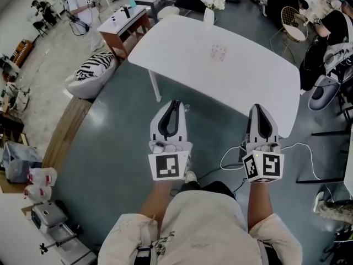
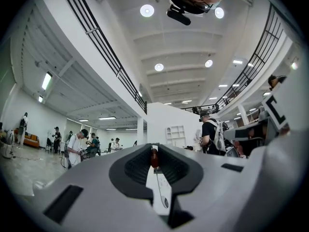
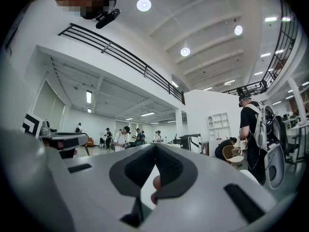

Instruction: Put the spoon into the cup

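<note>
A small pinkish glass cup (image 1: pixel 219 52) stands on the white table (image 1: pixel 182 43), ahead of both grippers. My left gripper (image 1: pixel 175 102) hangs over the floor just short of the table's near edge. Its jaws (image 2: pixel 154 149) stand a narrow slit apart with nothing gripped. Through that slit a thin spoon (image 2: pixel 165 201) lies on white, bowl toward me, with a reddish shape I cannot identify beyond it. The spoon does not show in the head view. My right gripper (image 1: pixel 259 107) is level with the left one, its tips (image 3: pixel 155 146) closed together and holding nothing.
A white vase of flowers (image 1: pixel 208 14) stands at the table's far edge. A striped beanbag (image 1: pixel 94 70) and a wooden side table (image 1: pixel 124 24) sit at the left, a wicker chair (image 1: pixel 292 21) at the right. A cable (image 1: pixel 231 159) lies on the floor. People stand around.
</note>
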Demonstrator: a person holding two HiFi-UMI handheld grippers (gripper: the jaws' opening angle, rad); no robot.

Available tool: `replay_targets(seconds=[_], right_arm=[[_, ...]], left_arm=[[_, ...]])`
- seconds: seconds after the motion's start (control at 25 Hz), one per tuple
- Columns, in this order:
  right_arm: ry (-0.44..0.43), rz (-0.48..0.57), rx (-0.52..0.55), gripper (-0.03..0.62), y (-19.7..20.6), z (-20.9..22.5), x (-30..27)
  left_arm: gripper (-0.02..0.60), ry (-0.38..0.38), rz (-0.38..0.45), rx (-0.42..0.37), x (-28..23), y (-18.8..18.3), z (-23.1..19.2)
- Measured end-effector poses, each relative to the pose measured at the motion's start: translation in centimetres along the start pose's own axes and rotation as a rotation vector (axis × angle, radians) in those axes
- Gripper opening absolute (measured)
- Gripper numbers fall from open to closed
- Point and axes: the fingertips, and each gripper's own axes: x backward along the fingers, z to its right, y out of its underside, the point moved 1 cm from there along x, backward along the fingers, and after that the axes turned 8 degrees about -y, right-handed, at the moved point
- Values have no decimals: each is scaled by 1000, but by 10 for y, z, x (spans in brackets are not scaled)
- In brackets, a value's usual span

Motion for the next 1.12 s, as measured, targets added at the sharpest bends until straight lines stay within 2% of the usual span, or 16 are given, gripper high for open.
replay_targets(seconds=[0.28, 0.56, 1.12], right_arm=[[7, 1, 1, -12, 7, 1, -31], [26, -6, -29, -12, 22, 26, -72], [54, -22, -79, -12, 31, 156, -179]], left_arm=[[41, 19, 4, 5, -31, 7, -14], [41, 31, -4, 3, -79, 21, -12], [41, 65, -23, -18, -240, 30, 50]])
